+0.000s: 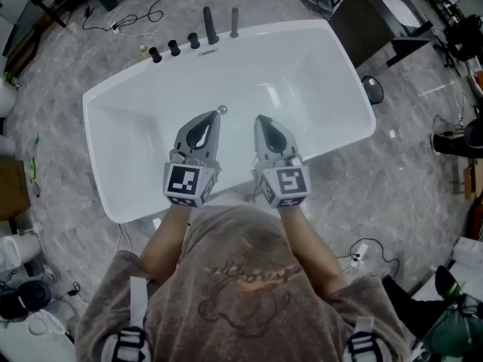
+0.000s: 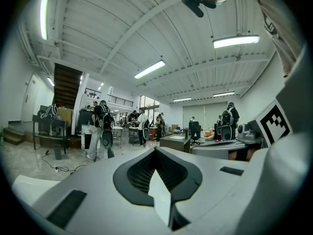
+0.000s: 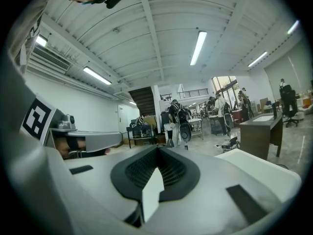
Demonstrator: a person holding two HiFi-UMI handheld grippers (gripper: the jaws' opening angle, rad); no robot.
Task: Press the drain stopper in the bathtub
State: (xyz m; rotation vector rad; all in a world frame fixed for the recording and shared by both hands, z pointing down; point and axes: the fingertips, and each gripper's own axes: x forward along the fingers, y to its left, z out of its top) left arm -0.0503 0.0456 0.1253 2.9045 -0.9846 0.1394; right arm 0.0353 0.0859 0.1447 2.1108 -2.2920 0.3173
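A white bathtub (image 1: pixel 128 104) lies below me in the head view. Its small round metal drain stopper (image 1: pixel 222 110) sits on the tub floor near the middle. My left gripper (image 1: pixel 213 116) hangs over the tub with its tip just left of the stopper, jaws pressed together and holding nothing. My right gripper (image 1: pixel 260 119) is held beside it, a little to the right of the stopper, also shut and empty. The left gripper view shows the closed left gripper (image 2: pixel 156 151) against the ceiling and room; the right gripper view shows the same for the right gripper (image 3: pixel 157 150). Neither shows the tub.
Dark faucet handles and a spout (image 1: pixel 209 26) line the tub's far rim. A dark cabinet (image 1: pixel 377 17) stands at the far right, cables (image 1: pixel 136 17) trail on the marble floor. In the gripper views, several people (image 2: pixel 100 126) stand among desks far off.
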